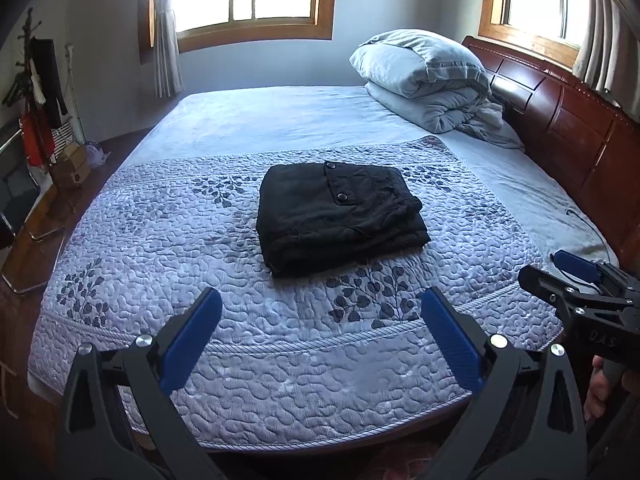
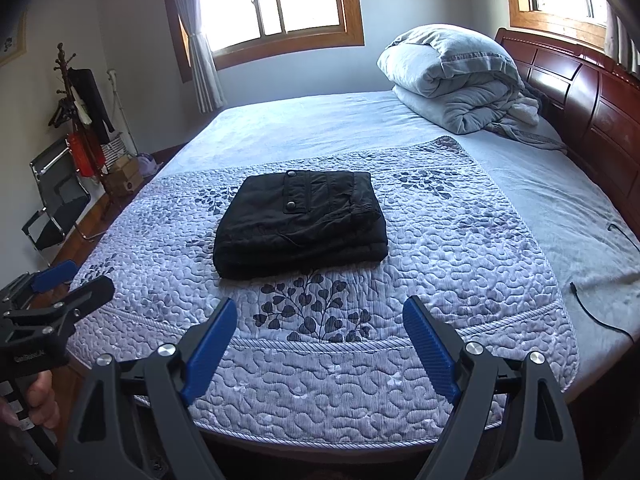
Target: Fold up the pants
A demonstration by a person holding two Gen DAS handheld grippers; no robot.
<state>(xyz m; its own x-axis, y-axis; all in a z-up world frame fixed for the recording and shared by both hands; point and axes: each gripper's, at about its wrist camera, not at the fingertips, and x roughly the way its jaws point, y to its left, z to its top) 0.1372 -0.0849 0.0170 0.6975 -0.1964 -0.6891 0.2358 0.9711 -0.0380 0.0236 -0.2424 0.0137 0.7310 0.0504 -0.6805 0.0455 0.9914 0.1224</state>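
Pants point(image 1: 340, 216) sit folded in a neat black stack on the quilt point(image 1: 248, 364), so folding looks finished. Left gripper point(image 1: 320, 312) and right gripper point(image 2: 316, 320) both hang back, jaws spread, holding nothing.

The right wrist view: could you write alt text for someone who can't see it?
Black pants lie folded into a neat stack on a quilted, leaf-patterned bedspread. In the foreground the right gripper is open and empty, short of the pants, and the left gripper shows at the left edge. A rolled grey duvet sits by the headboard.
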